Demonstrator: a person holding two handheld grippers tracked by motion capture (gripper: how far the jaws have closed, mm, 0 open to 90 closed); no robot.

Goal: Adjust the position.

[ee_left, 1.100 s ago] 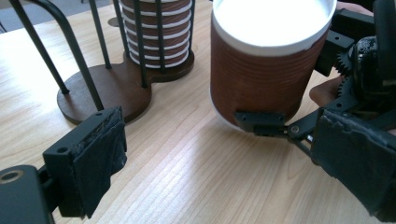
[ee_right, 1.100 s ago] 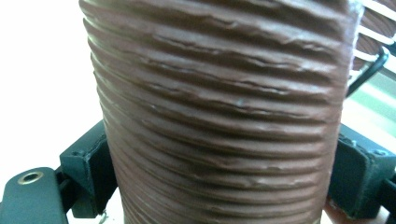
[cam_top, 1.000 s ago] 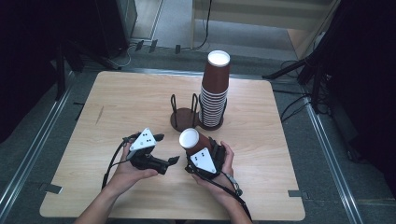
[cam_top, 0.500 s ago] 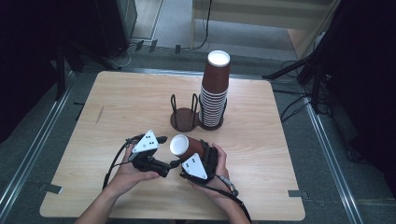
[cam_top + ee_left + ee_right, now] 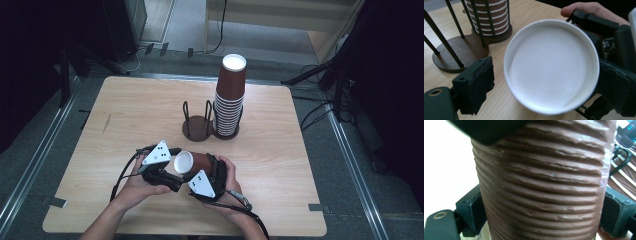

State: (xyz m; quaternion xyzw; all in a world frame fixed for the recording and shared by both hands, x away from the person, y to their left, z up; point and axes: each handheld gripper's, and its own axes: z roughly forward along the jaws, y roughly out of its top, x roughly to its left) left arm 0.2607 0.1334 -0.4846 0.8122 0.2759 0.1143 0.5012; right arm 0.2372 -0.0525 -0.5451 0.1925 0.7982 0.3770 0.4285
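Brown ribbed paper cup [image 5: 192, 162] lies on its side above the bench [image 5: 140, 110] at about 6 o'clock, white mouth facing 9 o'clock. The right hand-held gripper [image 5: 207, 175] clamps its jaws on the cup's wall. The left hand-held gripper [image 5: 167, 167] stands open, jaws either side of the rim. At 12 o'clock stands the cup stack [image 5: 230, 97] in its holder [image 5: 197, 125].

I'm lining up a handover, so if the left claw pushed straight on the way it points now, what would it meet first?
Most likely the open white mouth of the brown paper cup, held sideways in the right claw. The left claw stands open around its rim; depth is uncertain.
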